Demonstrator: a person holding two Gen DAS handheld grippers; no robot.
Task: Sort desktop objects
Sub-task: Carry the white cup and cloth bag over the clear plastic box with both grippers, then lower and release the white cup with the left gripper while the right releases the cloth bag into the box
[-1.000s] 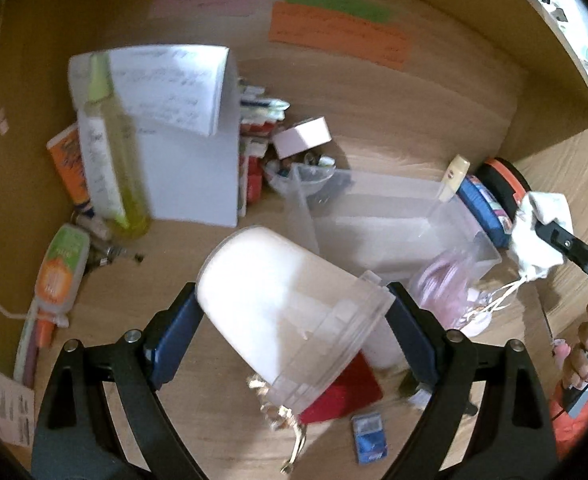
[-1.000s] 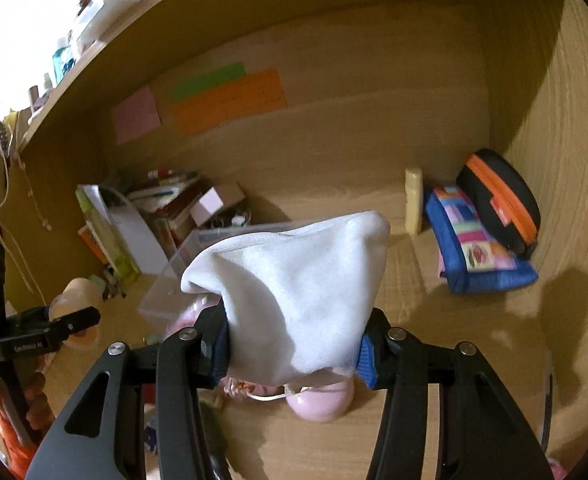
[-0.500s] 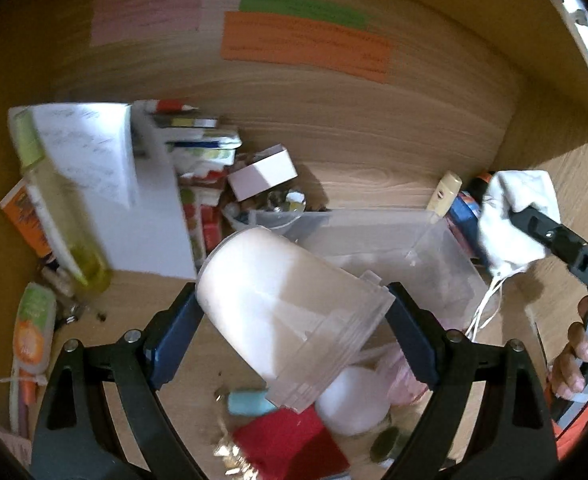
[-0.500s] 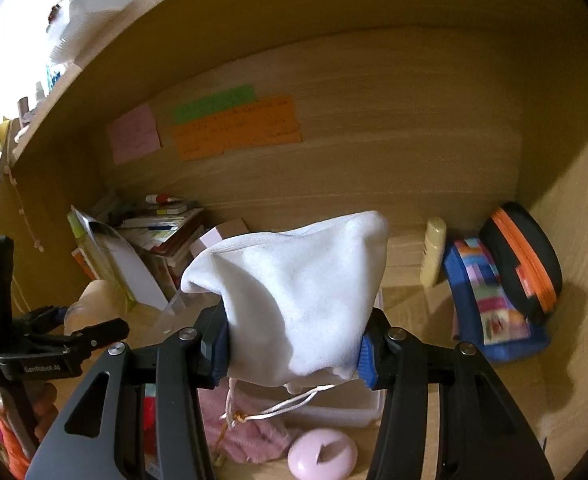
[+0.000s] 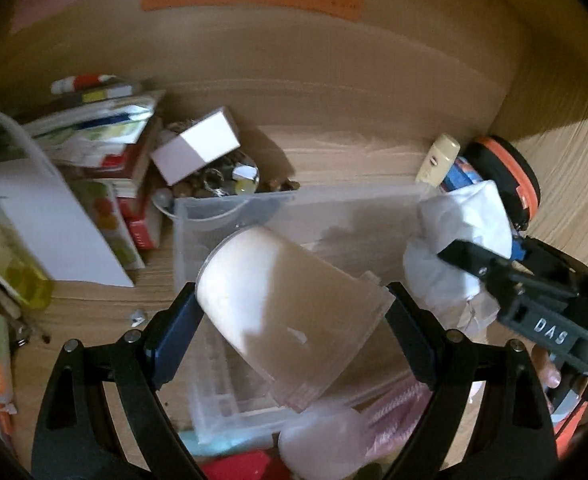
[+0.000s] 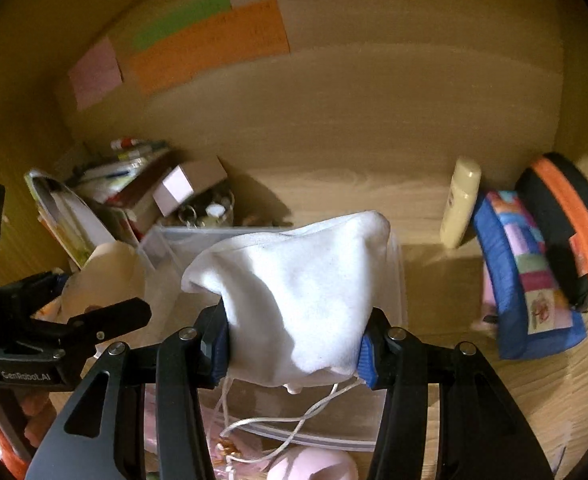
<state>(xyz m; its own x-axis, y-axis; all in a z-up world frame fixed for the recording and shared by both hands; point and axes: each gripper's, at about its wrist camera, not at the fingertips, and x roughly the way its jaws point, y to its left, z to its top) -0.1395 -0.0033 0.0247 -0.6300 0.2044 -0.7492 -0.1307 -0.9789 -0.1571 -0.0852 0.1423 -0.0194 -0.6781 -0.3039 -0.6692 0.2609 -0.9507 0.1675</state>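
Note:
My left gripper (image 5: 290, 320) is shut on a white plastic jar with a clear lid (image 5: 282, 304), tilted, held over the clear plastic bin (image 5: 333, 208). My right gripper (image 6: 294, 344) is shut on a white drawstring pouch (image 6: 297, 292), also above the bin (image 6: 174, 240). In the left wrist view the pouch (image 5: 457, 240) and right gripper (image 5: 493, 268) hang over the bin's right end. In the right wrist view the jar (image 6: 102, 276) and the left gripper (image 6: 74, 312) show at the left.
Books, papers and a small white box (image 5: 198, 148) pile at the back left beside a bowl of trinkets (image 5: 222, 180). A cream bottle (image 6: 459, 200), blue patchwork pouch (image 6: 521, 276) and black-orange case (image 6: 569, 232) stand at the right. Pink items (image 5: 321, 440) lie in front.
Both grippers have moved forward and over the clear bin, carrying the jar and the pouch. The grips have not changed.

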